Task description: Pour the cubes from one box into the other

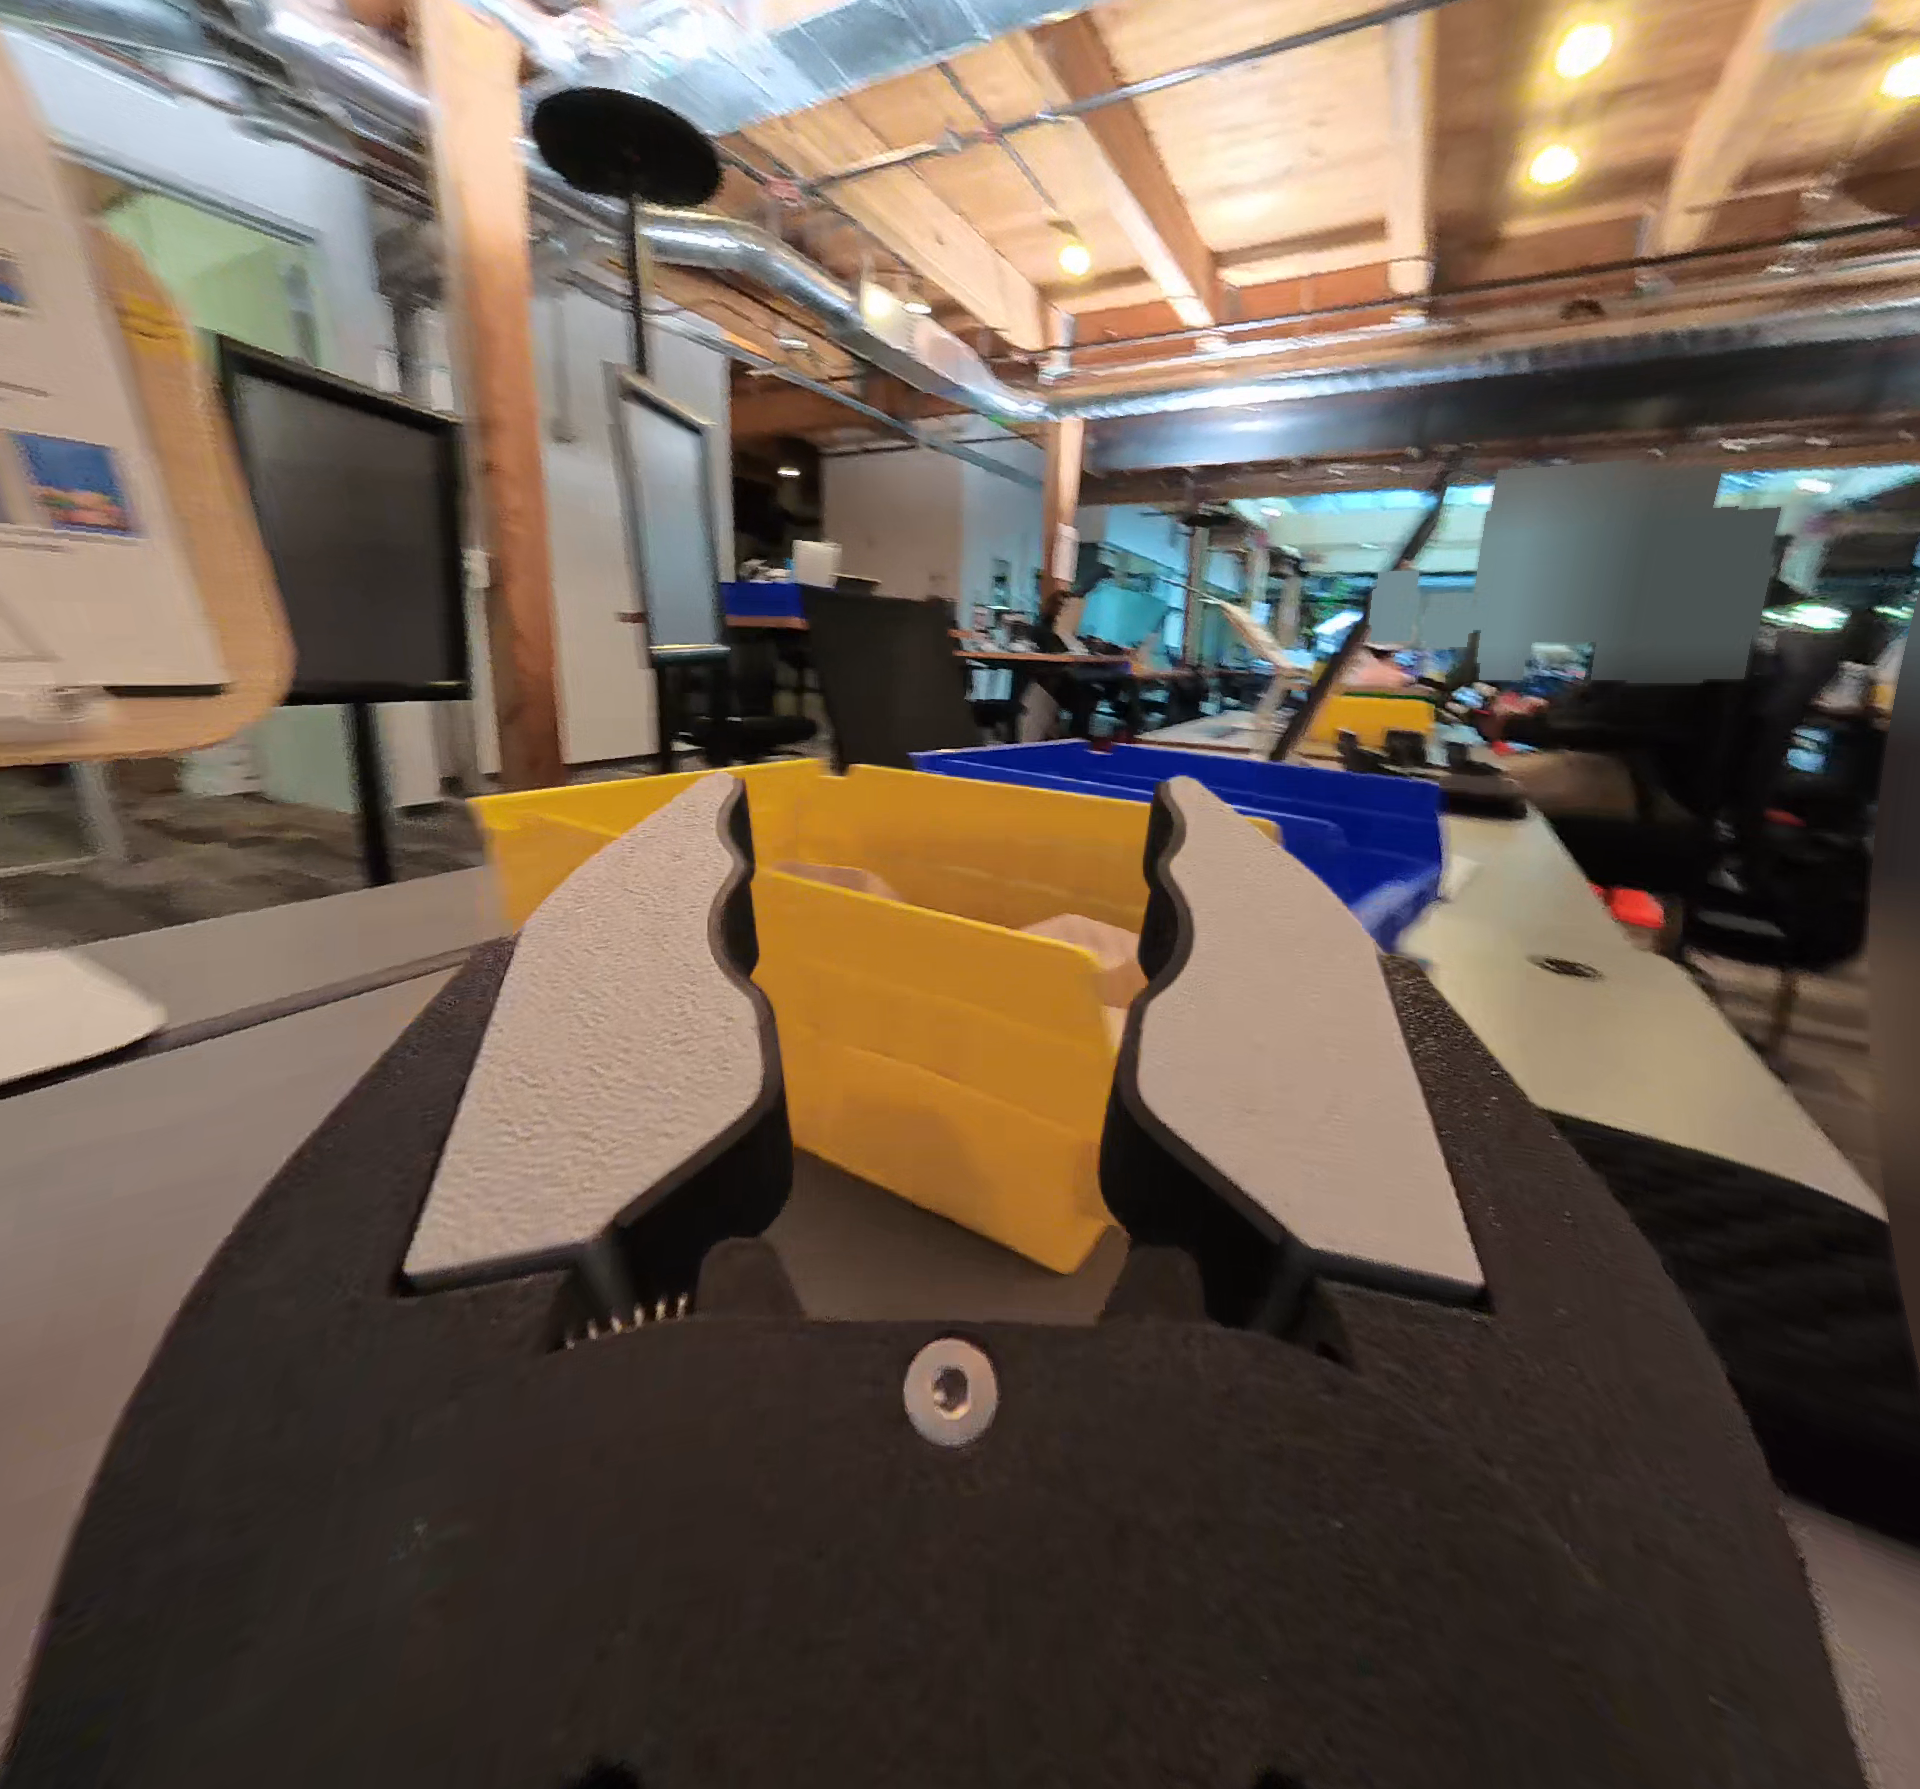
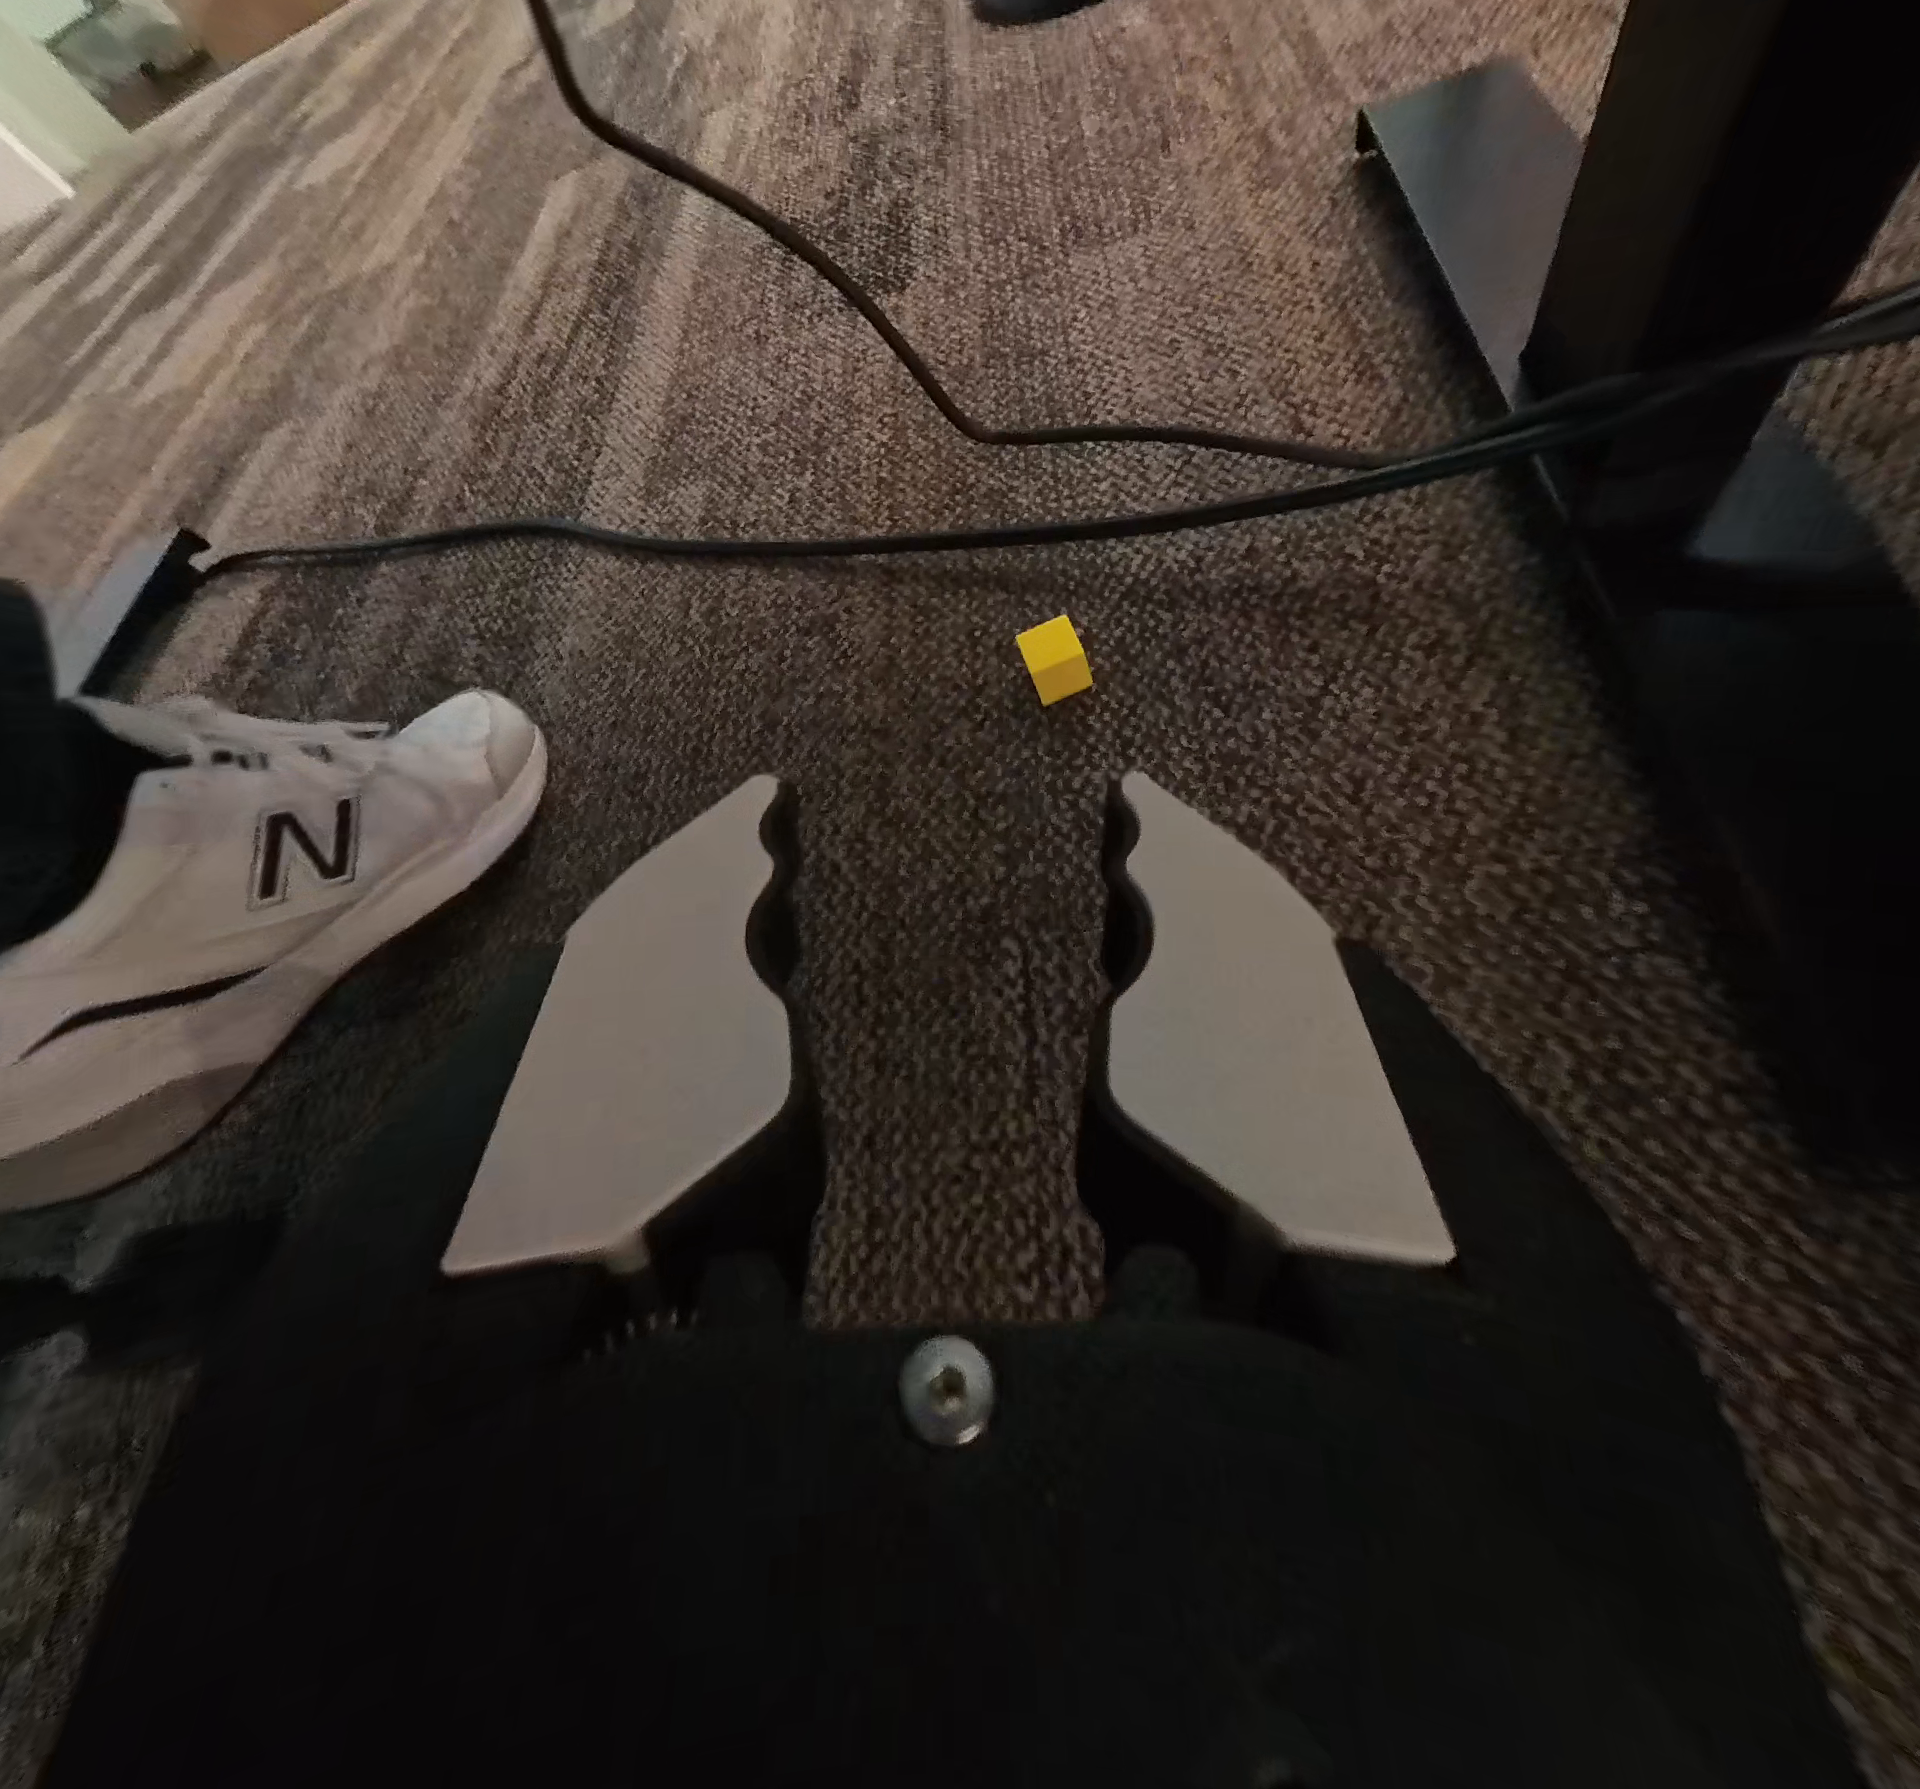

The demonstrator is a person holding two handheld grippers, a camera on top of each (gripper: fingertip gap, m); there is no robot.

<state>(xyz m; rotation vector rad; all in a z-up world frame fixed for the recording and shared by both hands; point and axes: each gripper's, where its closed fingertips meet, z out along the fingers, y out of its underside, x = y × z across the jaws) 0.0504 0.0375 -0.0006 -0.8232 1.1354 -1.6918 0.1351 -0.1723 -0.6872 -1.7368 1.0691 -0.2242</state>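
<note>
An open workshop with wooden ceiling beams and silver ducting lies behind a grey tabletop (image 1: 156, 1209), on which a yellow plastic bin (image 1: 935, 1033) stands just ahead of the left claw (image 1: 945, 825). That claw is spread wide with nothing gripped; the bin's near wall shows in the gap between its grey fingers (image 1: 613, 1022), though whether they touch it cannot be told. Pale shapes show inside the bin, too blurred to identify. A blue plastic bin (image 1: 1299, 804) sits just behind and to the right of the yellow one on the same tabletop.

The right wrist view points down at brown-grey patterned carpet (image 2: 520, 337). The right claw (image 2: 945, 783) hovers above it, jaws wide apart and empty. A small yellow cube (image 2: 1055, 659) lies on the carpet just beyond the fingertips, slightly to the right of centre. Black cables (image 2: 831, 544) cross the floor beyond the cube. A white sneaker (image 2: 260, 908) stands at the left, and a dark table leg (image 2: 1704, 233) rises at the right.
</note>
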